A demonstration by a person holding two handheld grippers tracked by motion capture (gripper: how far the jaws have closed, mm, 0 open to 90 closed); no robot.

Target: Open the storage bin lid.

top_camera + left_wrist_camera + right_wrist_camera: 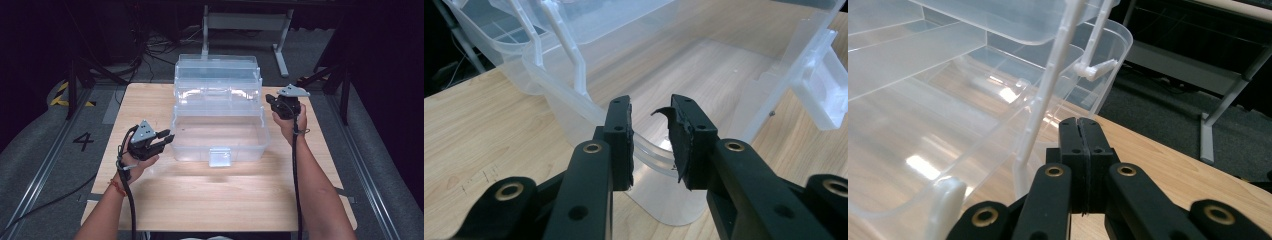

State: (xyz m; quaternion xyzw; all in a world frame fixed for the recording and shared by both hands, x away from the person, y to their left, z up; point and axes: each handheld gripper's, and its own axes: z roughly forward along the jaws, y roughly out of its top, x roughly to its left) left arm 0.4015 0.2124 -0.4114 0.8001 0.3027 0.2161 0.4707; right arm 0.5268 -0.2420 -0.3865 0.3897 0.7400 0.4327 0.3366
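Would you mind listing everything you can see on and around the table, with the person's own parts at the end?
Cantilever organiser box: one, clear plastic, opened out with its trays stepped back, middle of the table.
Front latch: one, clear, on the box's near wall.
Table: one, light wood.
Metal stand: one, grey, on the floor behind the table.
Floor marking "4": one, black, left of the table.
Hazard tape: yellow and black, on the floor, far left.
Left tongs: black, jaws set around the box's left rim, with gaps showing either side.
Right tongs: black, jaws together, beside the box's right end.
Forearms: two, entering from the bottom edge.
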